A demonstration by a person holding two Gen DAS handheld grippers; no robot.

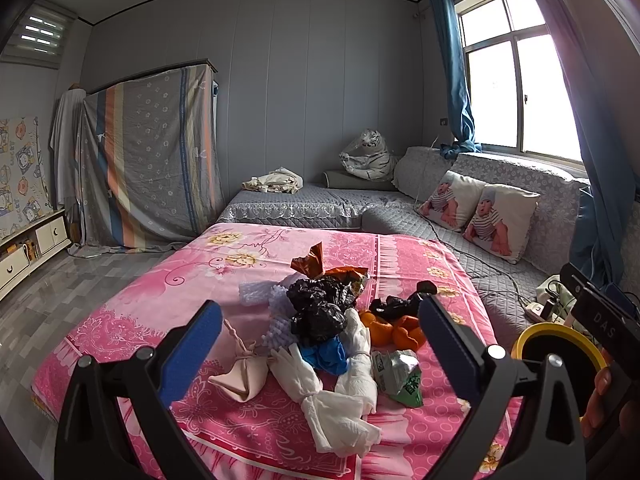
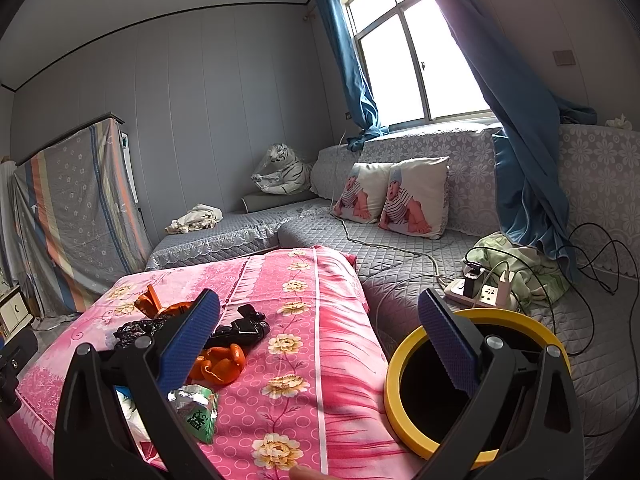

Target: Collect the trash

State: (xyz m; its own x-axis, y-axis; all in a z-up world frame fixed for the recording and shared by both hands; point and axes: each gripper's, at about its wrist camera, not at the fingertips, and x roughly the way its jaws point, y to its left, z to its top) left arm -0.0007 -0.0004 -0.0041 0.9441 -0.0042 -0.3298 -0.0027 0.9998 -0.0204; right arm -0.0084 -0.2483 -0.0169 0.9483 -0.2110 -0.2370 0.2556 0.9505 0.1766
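Note:
A heap of trash lies on the pink flowered bedspread [image 1: 120, 300]: black plastic bags [image 1: 320, 304], white gloves [image 1: 328, 392], a blue glove [image 1: 324, 354], orange peel [image 1: 400, 332], a green and silver wrapper [image 1: 398, 376], a beige pouch [image 1: 240, 376] and an orange wrapper [image 1: 312, 262]. My left gripper [image 1: 320, 340] hangs open just in front of the heap, holding nothing. My right gripper [image 2: 320, 340] is open too, above the bedspread [image 2: 304, 320] edge, between the orange peel [image 2: 220, 364] and a yellow-rimmed bin [image 2: 394, 384]. The green wrapper [image 2: 200, 412] lies by its left finger.
The yellow-rimmed bin [image 1: 556, 342] stands right of the bed on a grey quilted sofa [image 2: 420, 276]. A power strip [image 2: 480, 296] with plugs and cables lies behind it. Two printed cushions [image 2: 392, 200], a plush tiger [image 2: 284, 172], blue curtains and a window are beyond.

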